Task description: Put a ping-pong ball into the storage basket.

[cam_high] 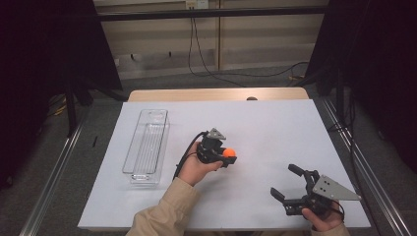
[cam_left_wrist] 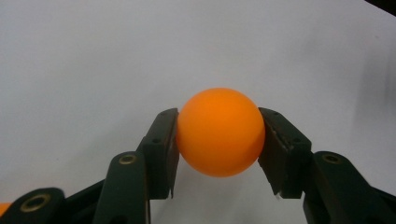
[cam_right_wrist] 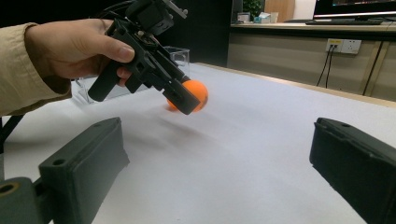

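Right fingers (cam_high: 286, 183) sit nearest, low at the near edge of the surface (cam_high: 275, 123), spread wide with nothing between them; in the right gripper view both black pads stand well apart over bare white. That hand is idle and well away from the work.

Farther in, about the middle of the surface, the left gripper (cam_high: 227, 156) has the ball (cam_high: 229, 152) — small, orange, round — pinched between its fingers (cam_left_wrist: 161, 144). In the left gripper view the pads press on its two sides at three and nine o'clock, the ball bulging out past the tips. In the right gripper view the ball (cam_right_wrist: 195, 94) hangs just above the surface, with a soft shadow under it, so I judge it lifted rather than resting.

What the next move seems to turn on is the tray (cam_high: 147, 147) — a clear, narrow, empty trough. From the ball it lies at about nine o'clock in the high view, near but apart, its long axis running twelve to six. The left hand (cam_high: 194, 167) is plainly the nearer one. A ball has no axis to fuss over, so only the tray's narrow width matters: the carry would go sideways across the long wall, and the release wants to be over the middle line, low, since a light ball would likely bounce or roll along the trough.
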The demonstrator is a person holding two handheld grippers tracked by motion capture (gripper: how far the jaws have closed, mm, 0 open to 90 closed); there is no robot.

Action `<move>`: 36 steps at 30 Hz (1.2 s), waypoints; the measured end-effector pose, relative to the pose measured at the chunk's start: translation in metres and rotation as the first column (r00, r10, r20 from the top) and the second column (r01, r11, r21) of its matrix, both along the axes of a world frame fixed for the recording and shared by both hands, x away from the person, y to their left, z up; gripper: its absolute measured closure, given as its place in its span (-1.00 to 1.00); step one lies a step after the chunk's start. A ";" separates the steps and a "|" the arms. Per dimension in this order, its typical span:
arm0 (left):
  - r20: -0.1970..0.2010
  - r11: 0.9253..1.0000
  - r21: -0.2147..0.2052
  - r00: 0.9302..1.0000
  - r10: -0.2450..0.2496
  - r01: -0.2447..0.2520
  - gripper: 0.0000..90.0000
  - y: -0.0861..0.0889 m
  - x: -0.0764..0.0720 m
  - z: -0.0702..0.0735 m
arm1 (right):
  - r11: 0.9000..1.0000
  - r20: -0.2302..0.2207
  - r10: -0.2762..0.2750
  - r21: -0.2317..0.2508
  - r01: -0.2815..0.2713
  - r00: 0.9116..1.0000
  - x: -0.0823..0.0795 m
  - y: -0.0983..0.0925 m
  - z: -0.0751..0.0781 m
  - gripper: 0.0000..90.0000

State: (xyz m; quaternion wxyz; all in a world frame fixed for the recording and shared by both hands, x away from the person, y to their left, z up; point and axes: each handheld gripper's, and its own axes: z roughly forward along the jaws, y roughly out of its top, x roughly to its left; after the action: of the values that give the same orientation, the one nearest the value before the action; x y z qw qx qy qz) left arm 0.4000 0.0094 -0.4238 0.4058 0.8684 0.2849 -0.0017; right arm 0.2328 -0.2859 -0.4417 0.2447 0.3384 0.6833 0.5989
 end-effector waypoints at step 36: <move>-0.010 0.999 -0.013 0.999 0.048 -0.048 0.13 0.028 0.003 0.008 | 1.000 0.009 -0.014 0.000 0.014 1.000 0.001 0.000 0.000 -0.95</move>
State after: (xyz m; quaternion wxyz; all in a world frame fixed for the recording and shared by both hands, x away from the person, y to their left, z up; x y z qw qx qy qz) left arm 0.4026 0.0371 -0.4153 0.4104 0.8585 0.3075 0.0020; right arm 0.2340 -0.2855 -0.4421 0.2518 0.3405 0.6799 0.5987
